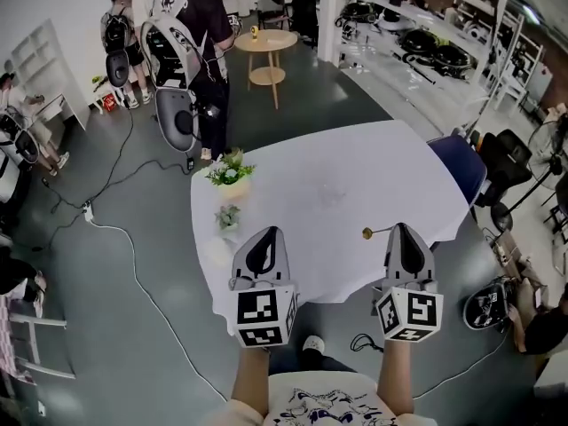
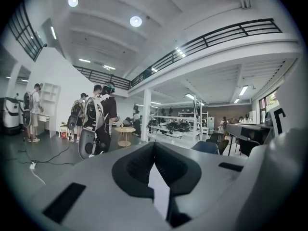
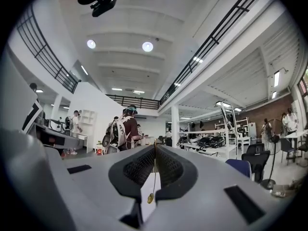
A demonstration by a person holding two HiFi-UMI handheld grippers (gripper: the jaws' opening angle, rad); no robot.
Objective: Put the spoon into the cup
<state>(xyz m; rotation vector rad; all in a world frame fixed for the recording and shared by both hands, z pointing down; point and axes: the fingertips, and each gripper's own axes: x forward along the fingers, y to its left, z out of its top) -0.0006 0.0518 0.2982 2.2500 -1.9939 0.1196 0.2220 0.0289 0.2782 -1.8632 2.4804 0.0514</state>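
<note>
Gold-coloured and thin, the spoon (image 1: 371,232) looks light, stiff and slippery. The right gripper (image 1: 404,231) has its jaws clamped on the handle, over the white surface's (image 1: 355,167) near edge. The left gripper (image 1: 266,232) has its jaws together, empty.

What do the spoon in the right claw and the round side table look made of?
The spoon looks like metal: thin, gold-coloured, slightly shiny handle. The round side table is probably pale wood: matte tan top, shelf and legs.
</note>
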